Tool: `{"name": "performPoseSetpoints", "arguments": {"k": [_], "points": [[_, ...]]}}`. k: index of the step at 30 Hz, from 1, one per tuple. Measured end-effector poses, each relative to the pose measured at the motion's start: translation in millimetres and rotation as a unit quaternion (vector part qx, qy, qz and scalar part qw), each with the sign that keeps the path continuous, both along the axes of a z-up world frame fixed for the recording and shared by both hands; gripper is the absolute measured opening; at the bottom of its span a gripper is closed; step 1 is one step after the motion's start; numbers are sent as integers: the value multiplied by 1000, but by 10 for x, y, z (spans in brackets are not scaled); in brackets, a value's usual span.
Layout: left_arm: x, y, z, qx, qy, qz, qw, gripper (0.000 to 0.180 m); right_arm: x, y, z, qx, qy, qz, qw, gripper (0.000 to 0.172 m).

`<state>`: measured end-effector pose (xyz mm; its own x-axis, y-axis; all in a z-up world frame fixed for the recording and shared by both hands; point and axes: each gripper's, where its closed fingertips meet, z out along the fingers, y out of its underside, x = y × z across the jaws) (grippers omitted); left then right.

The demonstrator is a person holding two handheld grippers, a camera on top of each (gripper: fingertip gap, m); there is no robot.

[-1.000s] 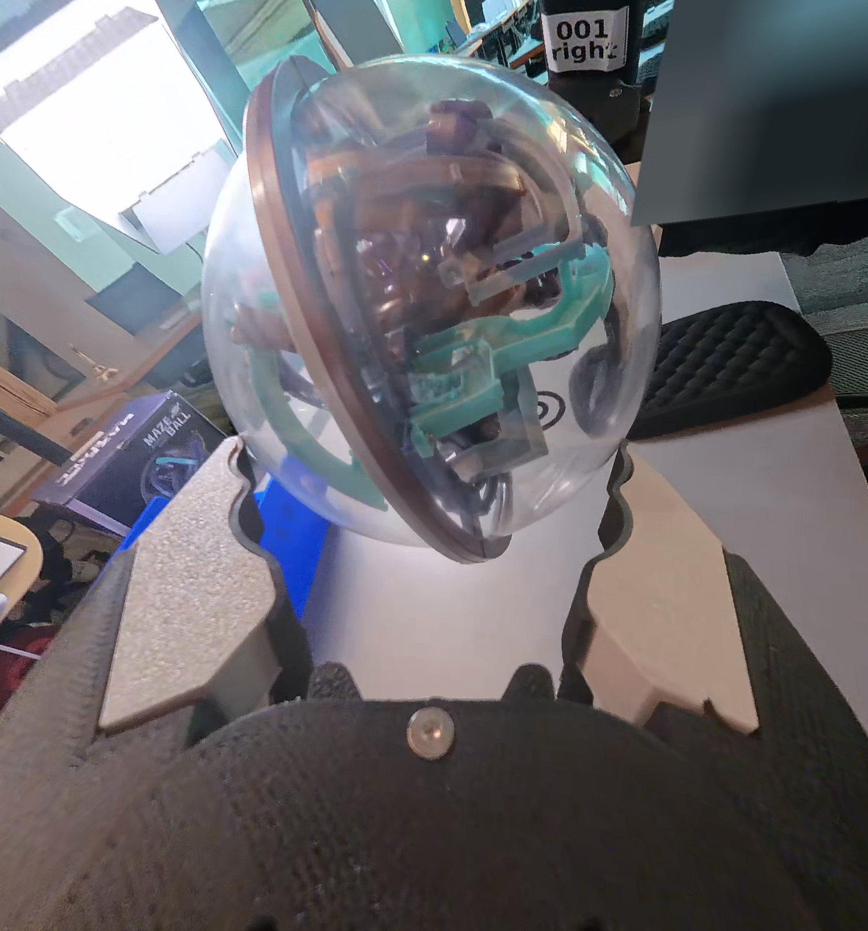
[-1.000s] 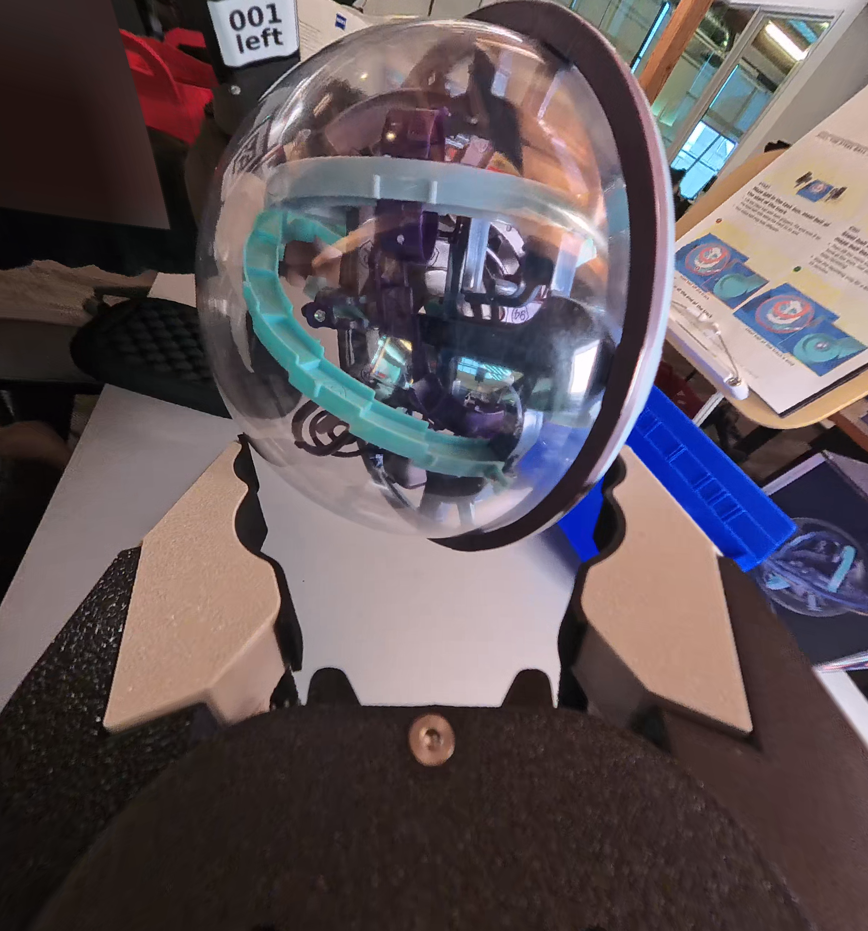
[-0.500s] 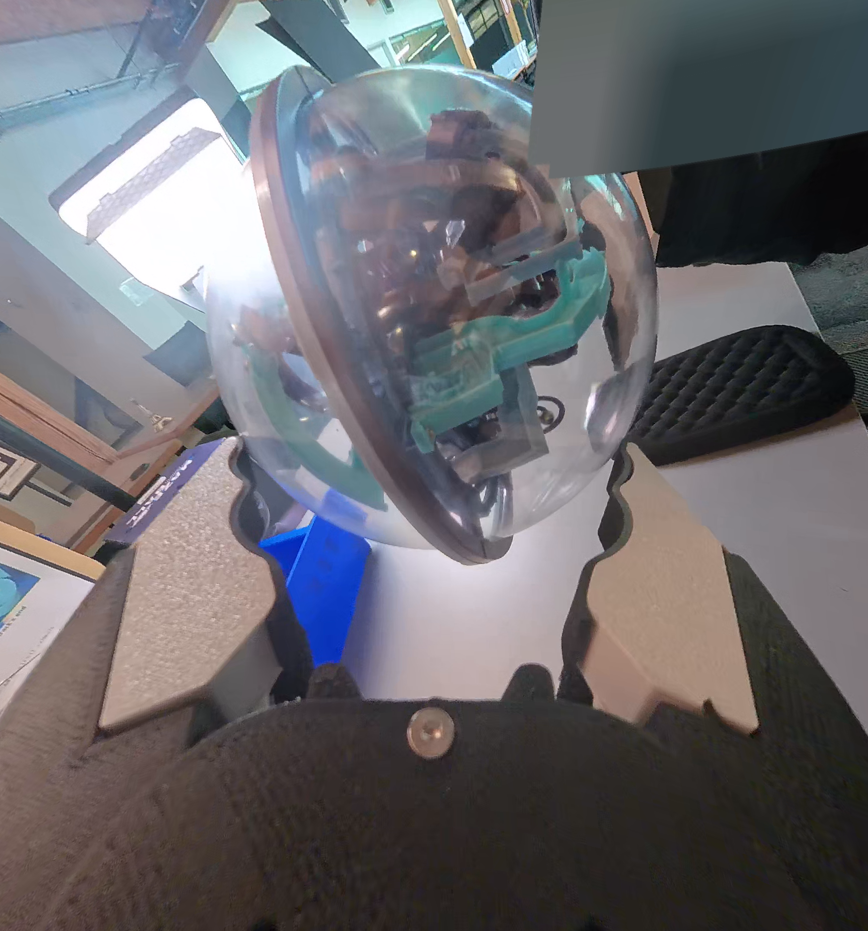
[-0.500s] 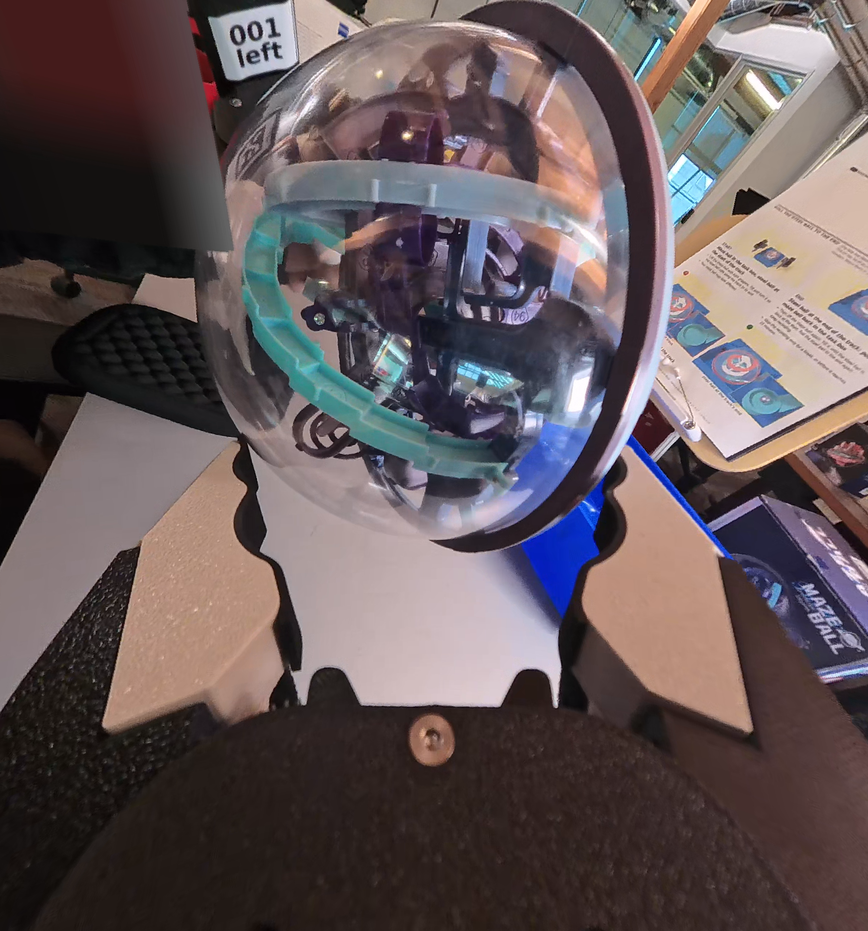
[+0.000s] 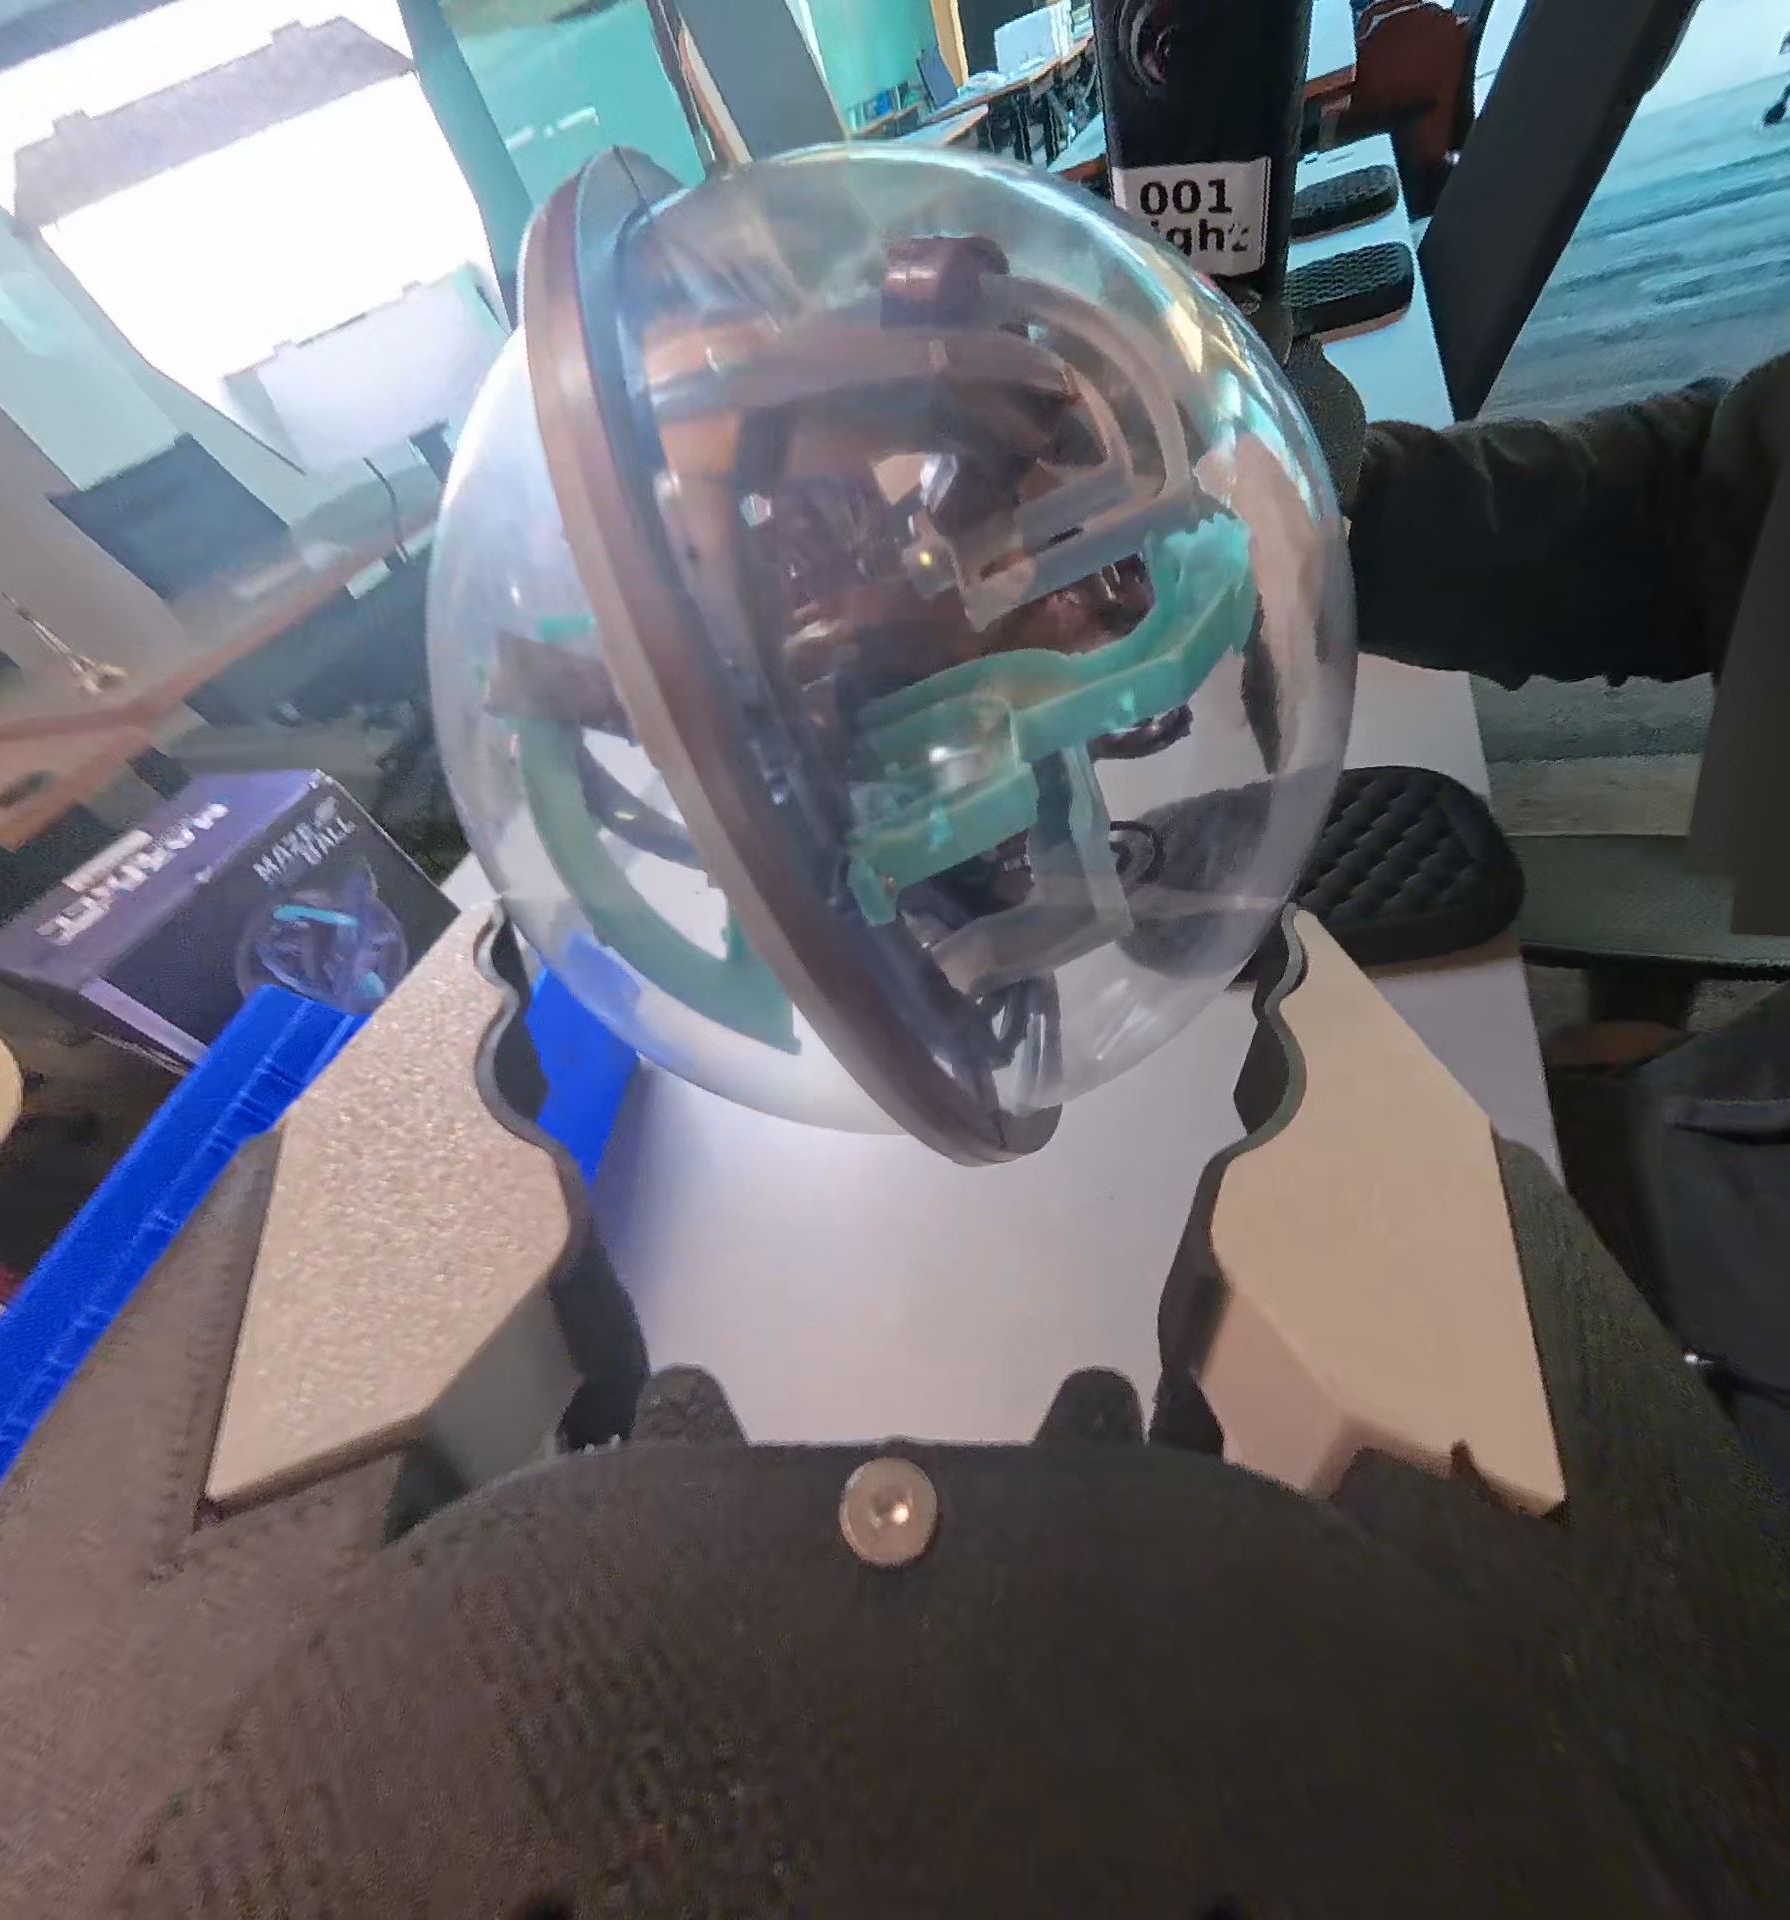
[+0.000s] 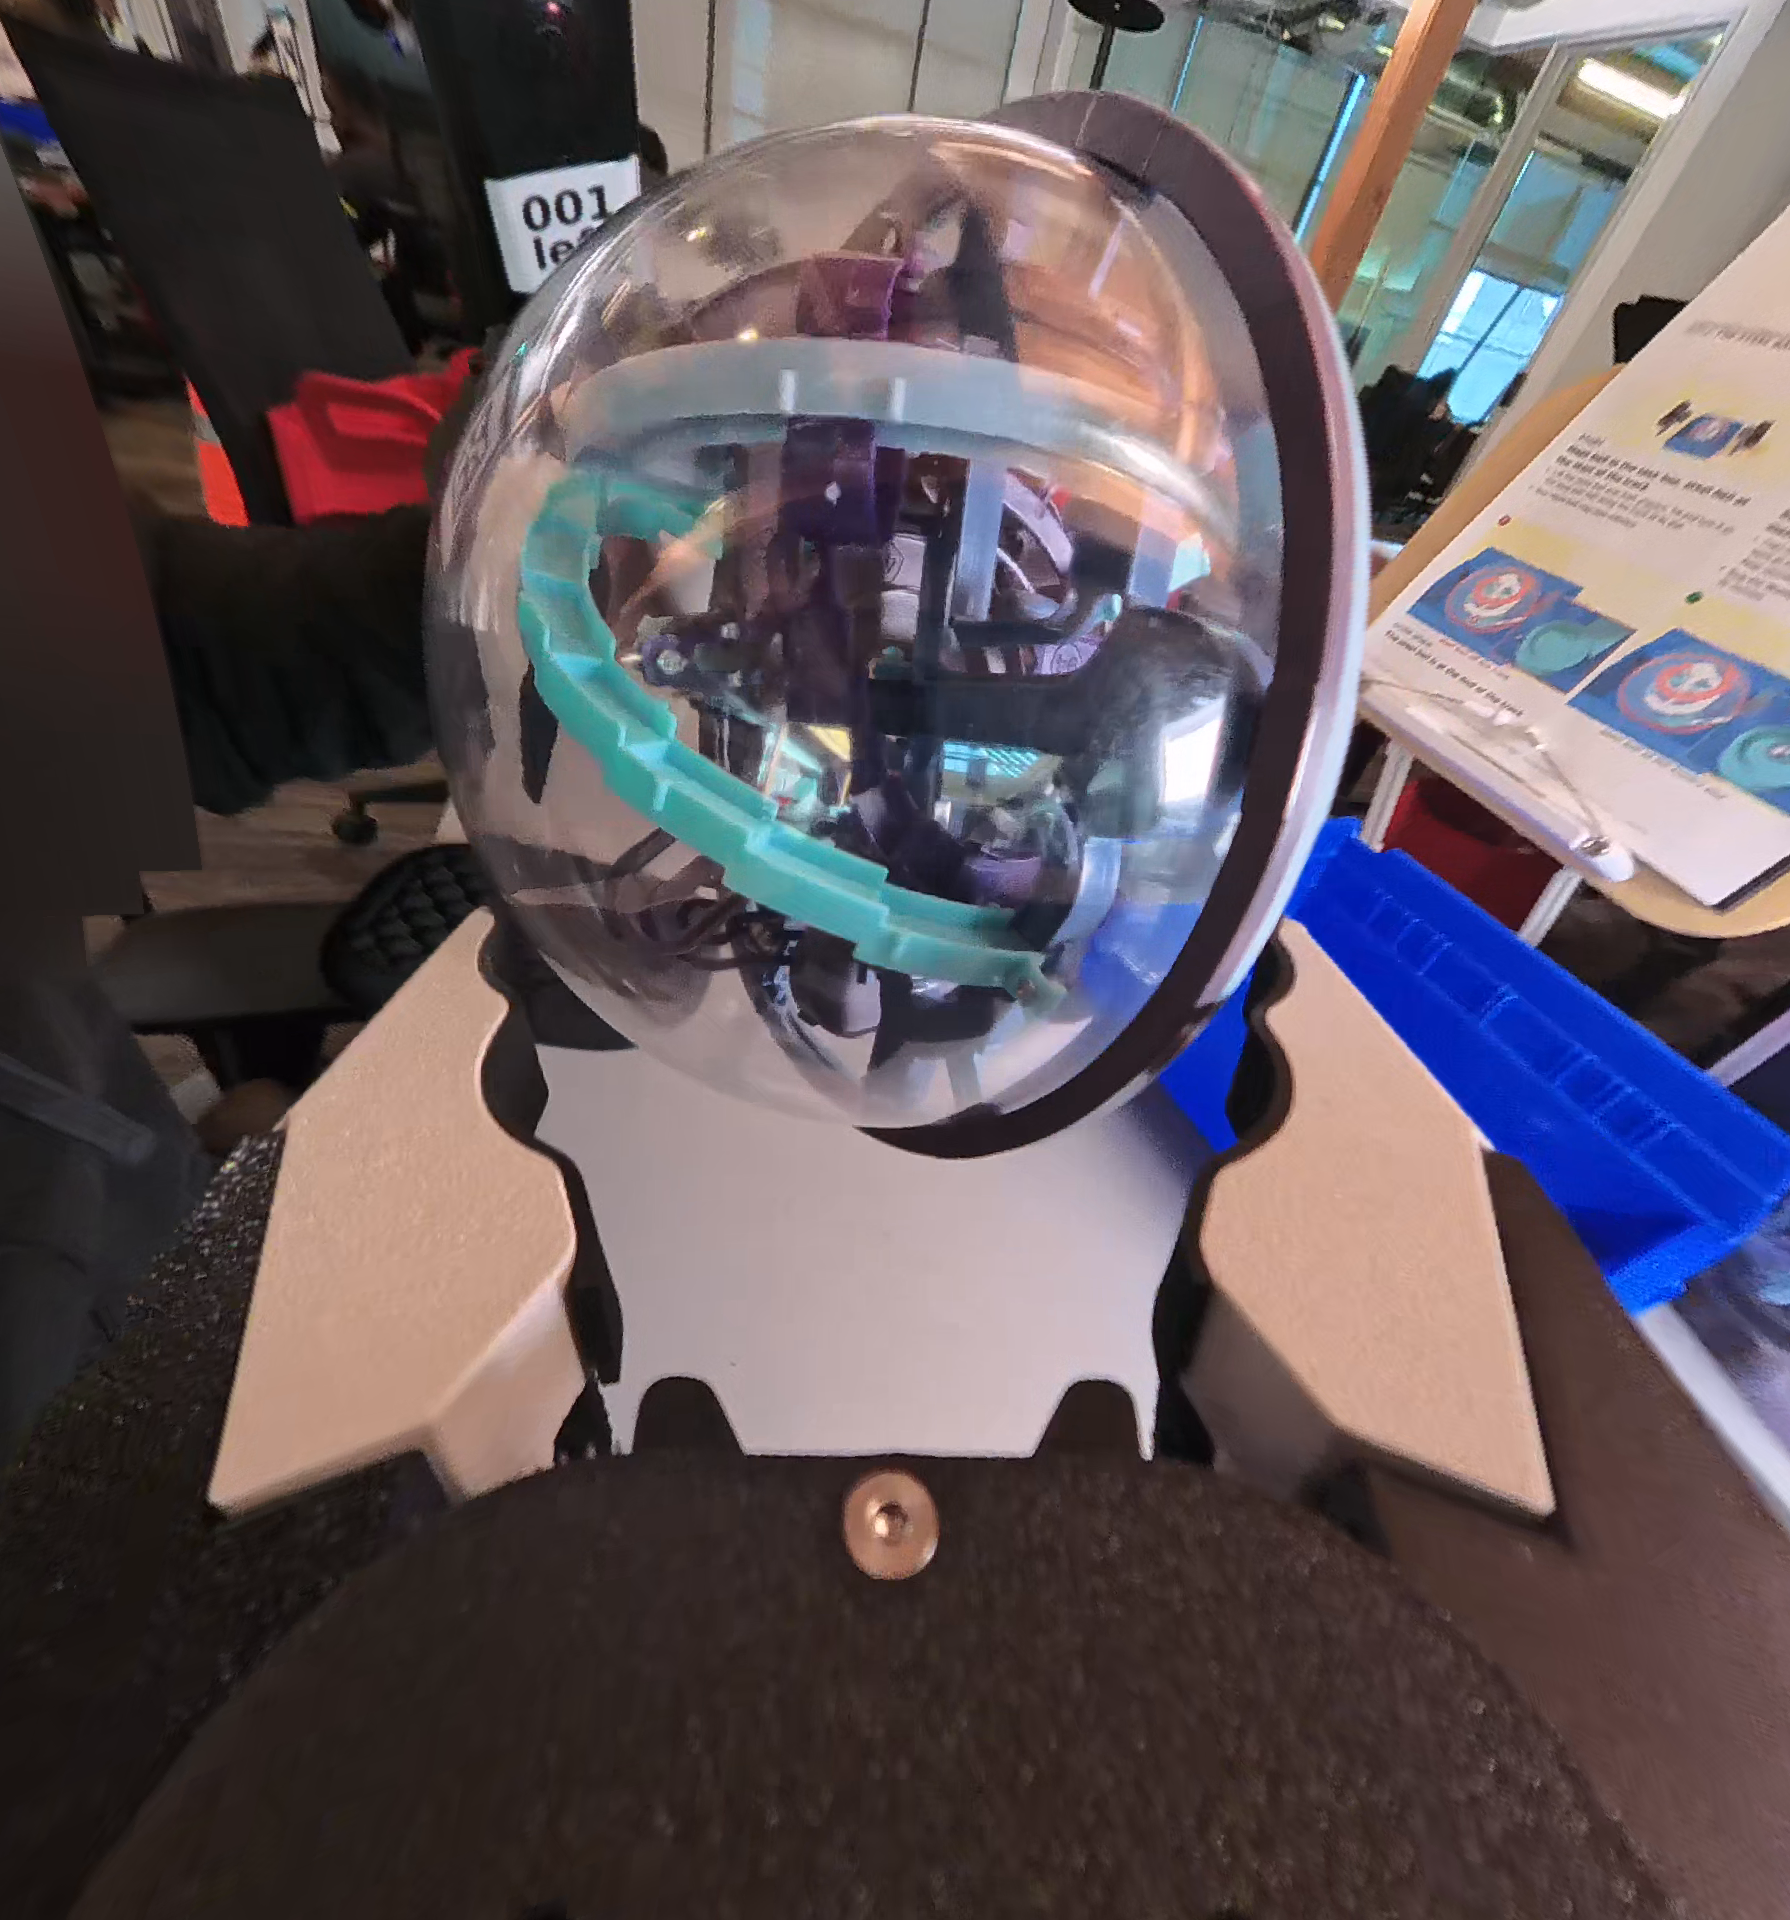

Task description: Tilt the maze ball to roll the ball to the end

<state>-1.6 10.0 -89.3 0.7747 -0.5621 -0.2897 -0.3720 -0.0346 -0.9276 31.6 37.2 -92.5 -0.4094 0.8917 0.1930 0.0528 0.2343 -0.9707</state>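
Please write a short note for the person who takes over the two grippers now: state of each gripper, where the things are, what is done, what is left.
Left gripper: shut on the maze ball, fingertips at its lower sides.
Right gripper: grips the same ball from the opposite side.
The ball is lifted above the white table, its dark rim tilted. Blue bin and box lie beside.
Done: ball picked up and tilted.
Left: keep tilting. I cannot tell where the small ball is.

textured black claw [image 5: 886,925] body, beige wavy-edged fingers [image 5: 392,1195], silver centre screw [image 5: 888,1512]
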Motion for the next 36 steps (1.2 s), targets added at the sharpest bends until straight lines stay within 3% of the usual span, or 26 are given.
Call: {"name": "performPoseSetpoints", "arguments": {"k": [6, 11, 17, 22, 26, 29, 32, 36], "points": [[-22, -24, -102, -67, -57, 5, 996, 136, -30, -30, -113, -79, -42, 8, 996, 134], [-28, -5, -332, -146, -140, 8, 979, 136, -34, -35, -389, -182, -112, 14, 977, 134], [0, 60, -742, -213, -239, 12, 947, 136, 45, -119, -975, -337, -223, 33, 914, 134], [60, 110, -1082, -237, -265, 16, 935, 137, 153, -152, -1327, -426, -291, 26, 856, 133], [160, 134, -1308, -244, -253, 17, 936, 137, 257, -158, -1567, -468, -350, 18, 811, 134], [196, 160, -1328, -245, -274, 9, 930, 140, 318, -211, -1625, -473, -378, 32, 795, 133], [178, 183, -1352, -252, -275, 14, 928, 140, 330, -133, -1635, -433, -375, 25, 819, 131], [134, 234, -1422, -278, -283, 21, 918, 139, 338, 58, -1558, -265, -313, -6, 912, 134]]}}
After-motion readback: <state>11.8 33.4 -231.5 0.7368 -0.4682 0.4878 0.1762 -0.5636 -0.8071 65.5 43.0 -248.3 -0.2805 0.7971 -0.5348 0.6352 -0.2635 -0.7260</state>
